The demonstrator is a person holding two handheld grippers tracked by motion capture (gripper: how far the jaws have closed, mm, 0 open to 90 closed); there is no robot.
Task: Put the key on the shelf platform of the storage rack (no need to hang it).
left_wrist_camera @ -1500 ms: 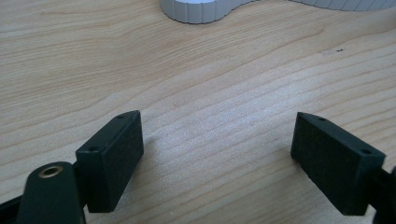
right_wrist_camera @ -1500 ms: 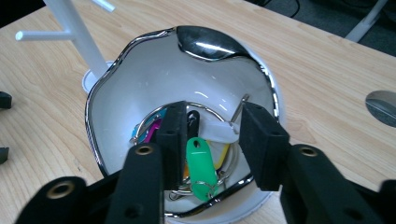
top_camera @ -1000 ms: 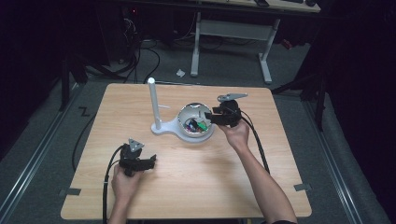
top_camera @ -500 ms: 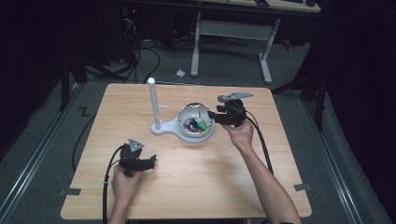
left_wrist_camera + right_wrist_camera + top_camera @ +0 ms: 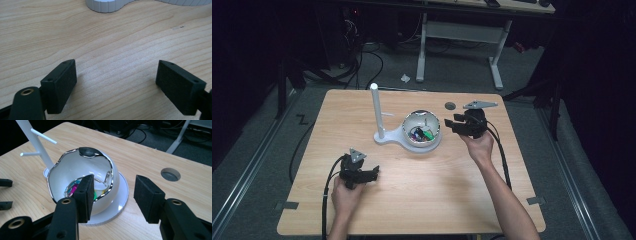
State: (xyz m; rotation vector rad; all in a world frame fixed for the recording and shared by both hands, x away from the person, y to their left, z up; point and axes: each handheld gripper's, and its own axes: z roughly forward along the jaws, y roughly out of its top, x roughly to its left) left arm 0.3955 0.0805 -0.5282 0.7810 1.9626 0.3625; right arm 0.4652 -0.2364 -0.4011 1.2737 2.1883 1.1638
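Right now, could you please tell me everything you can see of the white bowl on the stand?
The white bowl looks glossy, ceramic-like, with a wavy silver-edged rim. It sits upright on the round disc of a white stand near the table's middle. Inside lie small colourful items, green and pink among them, plus metal loops. The right gripper hovers beside it, jaws open, not touching.

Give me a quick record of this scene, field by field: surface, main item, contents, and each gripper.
surface: wooden table
main item: white bowl with a silvery rim, on the round base of a white stand
contents: small colourful items, too small to identify
left gripper: jaws open over bare wood, nothing between them
right gripper: jaws open beside the bowl, nothing held
table hole: right of the bowl
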